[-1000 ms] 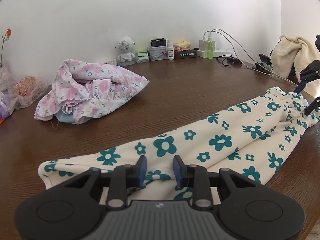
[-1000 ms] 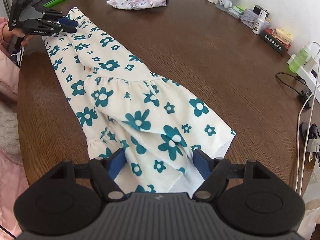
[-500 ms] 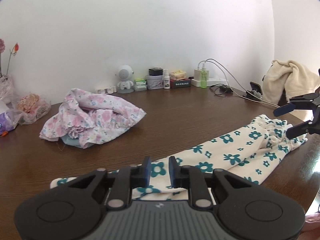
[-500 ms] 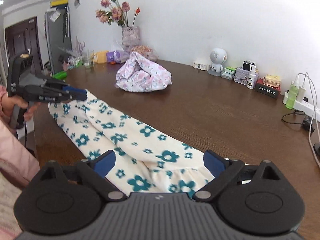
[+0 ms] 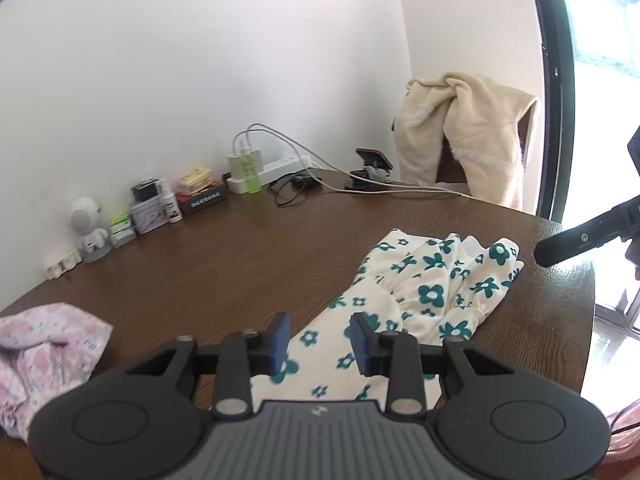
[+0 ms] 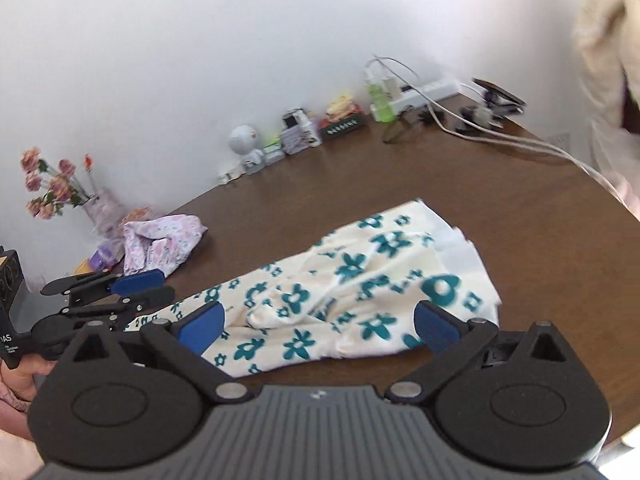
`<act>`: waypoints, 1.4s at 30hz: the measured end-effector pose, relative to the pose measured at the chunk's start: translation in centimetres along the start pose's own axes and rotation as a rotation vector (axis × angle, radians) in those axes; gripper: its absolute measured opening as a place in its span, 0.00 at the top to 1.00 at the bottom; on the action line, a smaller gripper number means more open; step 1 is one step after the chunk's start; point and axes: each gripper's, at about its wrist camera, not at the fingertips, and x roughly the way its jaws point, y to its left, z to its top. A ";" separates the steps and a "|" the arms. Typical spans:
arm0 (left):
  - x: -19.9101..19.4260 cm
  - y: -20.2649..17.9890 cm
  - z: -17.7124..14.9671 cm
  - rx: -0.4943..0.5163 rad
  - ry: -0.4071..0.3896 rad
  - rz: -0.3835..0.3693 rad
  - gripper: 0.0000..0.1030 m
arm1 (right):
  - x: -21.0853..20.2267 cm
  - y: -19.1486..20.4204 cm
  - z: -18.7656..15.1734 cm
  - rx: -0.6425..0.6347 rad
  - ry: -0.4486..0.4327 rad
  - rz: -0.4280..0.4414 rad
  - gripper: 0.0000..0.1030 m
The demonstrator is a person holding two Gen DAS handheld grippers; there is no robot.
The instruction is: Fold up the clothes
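The cream flowered garment (image 6: pixel 344 288) is motion-blurred ahead of the right claw (image 6: pixel 318 326); its near end vanishes beneath the left claw (image 5: pixel 320 340).

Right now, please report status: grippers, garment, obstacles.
Left gripper open, right gripper open, neither holding. Floral garment bunched on table. Pink clothes pile lies apart.

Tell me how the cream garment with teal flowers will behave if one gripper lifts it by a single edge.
The floral garment will probably droop and trail: it already lies in soft rumples and gathered folds on the table. It looks thin and light, so a pinch should carry it. The folded-over end may well fall open, since nothing pins it; the left gripper stands open.
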 end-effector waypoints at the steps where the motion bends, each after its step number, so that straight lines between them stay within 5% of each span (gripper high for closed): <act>1: 1.2 -0.5 0.5 0.016 0.009 -0.015 0.69 | -0.2 -0.9 -0.3 0.040 0.017 -0.018 0.00; 6: 7.0 -3.1 2.8 0.098 0.052 -0.089 0.70 | 0.7 -4.2 -1.3 0.222 0.057 -0.019 0.00; 10: 10.7 -3.8 3.2 0.109 0.101 -0.152 0.80 | 2.6 -4.9 -1.1 0.312 0.020 0.009 0.01; 18: 11.7 -3.3 2.7 0.102 0.091 -0.200 0.82 | 6.3 -5.4 1.1 0.424 -0.090 -0.005 0.02; 26: 11.6 -3.4 2.5 0.122 0.083 -0.201 0.83 | 8.9 -5.9 2.2 0.471 -0.114 -0.030 0.36; 34: 10.6 -2.6 2.2 0.085 0.067 -0.204 0.79 | 9.7 -6.0 1.0 0.470 -0.126 -0.054 0.84; 37: 9.3 -2.2 2.3 0.084 0.057 -0.181 0.68 | 9.2 -5.3 0.8 0.404 -0.155 -0.061 0.86; 42: 4.7 0.4 1.1 0.038 0.035 -0.111 0.65 | 8.2 -1.8 1.0 0.147 -0.214 -0.137 0.88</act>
